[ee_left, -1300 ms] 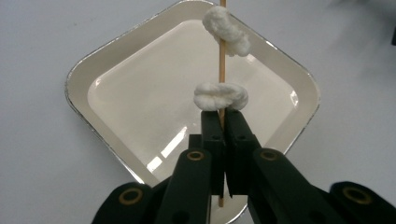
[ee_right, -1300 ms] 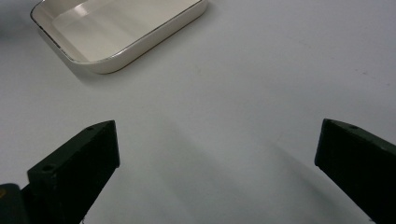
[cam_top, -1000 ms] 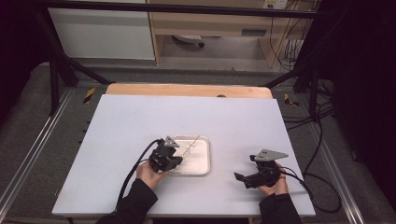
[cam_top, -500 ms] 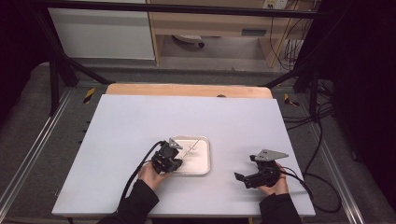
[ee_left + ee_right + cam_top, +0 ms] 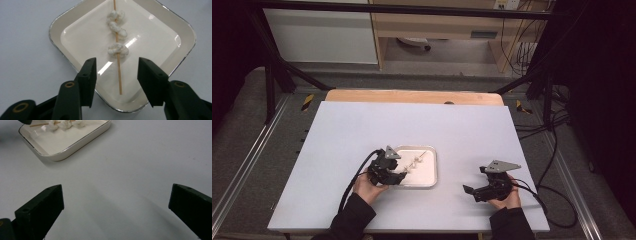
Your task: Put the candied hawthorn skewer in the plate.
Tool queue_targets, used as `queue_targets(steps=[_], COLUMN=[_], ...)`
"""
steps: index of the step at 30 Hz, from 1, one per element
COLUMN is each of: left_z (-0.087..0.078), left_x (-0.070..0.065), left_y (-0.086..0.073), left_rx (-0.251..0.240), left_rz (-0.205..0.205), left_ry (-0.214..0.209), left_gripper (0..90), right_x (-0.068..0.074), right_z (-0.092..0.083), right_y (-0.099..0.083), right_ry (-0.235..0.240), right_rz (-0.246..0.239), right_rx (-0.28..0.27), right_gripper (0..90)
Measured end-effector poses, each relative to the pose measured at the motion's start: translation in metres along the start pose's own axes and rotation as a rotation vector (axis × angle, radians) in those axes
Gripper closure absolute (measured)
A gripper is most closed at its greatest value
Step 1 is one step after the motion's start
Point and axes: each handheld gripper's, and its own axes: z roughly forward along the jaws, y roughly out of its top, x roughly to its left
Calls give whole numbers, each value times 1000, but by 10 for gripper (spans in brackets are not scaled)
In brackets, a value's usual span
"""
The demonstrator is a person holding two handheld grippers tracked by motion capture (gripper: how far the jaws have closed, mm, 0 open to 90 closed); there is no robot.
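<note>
Thin wooden skewer (image 5: 119, 75) — lumpy white pieces (image 5: 117, 48) — glossy square tray (image 5: 62, 17).

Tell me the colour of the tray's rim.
The tray is cream-white inside, and its rim is a thin metallic silver-gold band; the left gripper view shows it best.

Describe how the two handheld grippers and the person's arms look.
Both the left gripper and the right gripper are black, blocky tools, each topped by a grey three-cornered plate and trailing a black cable. Their fingers are flat, squared black blocks on arms with brass-coloured pivot rings. The person wears dark long sleeves reaching to the wrists.
</note>
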Motion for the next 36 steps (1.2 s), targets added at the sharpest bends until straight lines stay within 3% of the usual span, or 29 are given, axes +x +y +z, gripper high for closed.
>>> queue_targets(steps=[9,18,29,32,36], left_z=[-22,-42,-52,-53,-55], left_x=[18,42,64,65,63], left_y=[-19,-54,-101,-108,-110], left_rx=[-40,-62,-85,-98,-112], left_rz=[-16,-53,-93,-107,-87], left_ry=[-1,25,17,6,4], left_gripper=[300,163,101,95,94], right_x=[-1,-1,-1,-1,0], right_z=[-1,0,0,0,2], right_y=[0,0,-1,-1,-2], right_ry=[2,3,-2,-3,-4], right_rz=[13,13,22,19,18], right_rx=[10,25,34,37,39], right_gripper=[5,3,3,3,3])
